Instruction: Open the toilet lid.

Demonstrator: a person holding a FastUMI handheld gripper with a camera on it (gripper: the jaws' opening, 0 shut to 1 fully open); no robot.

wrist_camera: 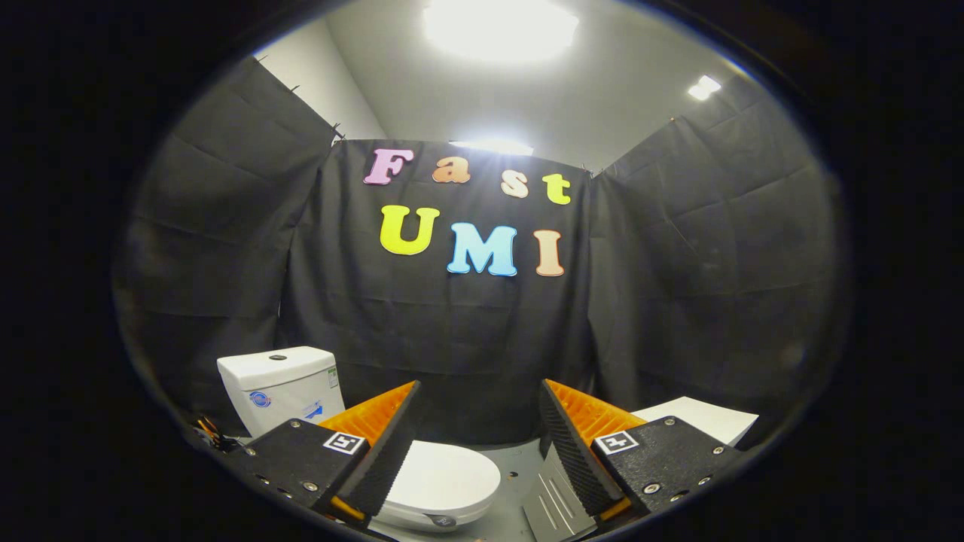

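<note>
A white toilet stands low ahead of me, its tank [280, 384] beyond my left finger. Its white lid [444, 478] lies flat and closed, showing between my fingers and partly hidden behind the left one. My gripper [478, 421] hovers above the lid, well apart from it, tilted to look across the booth. Its fingers [384, 452] stand wide apart with nothing between them, so it is open.
Black cloth walls close in the booth behind and on both sides. A white flat-topped object [704, 418] sits beyond my right finger. A ribbed metal plate [553, 500] lies on the grey floor by the right finger. Some small dark and orange items [211, 433] sit left of the tank.
</note>
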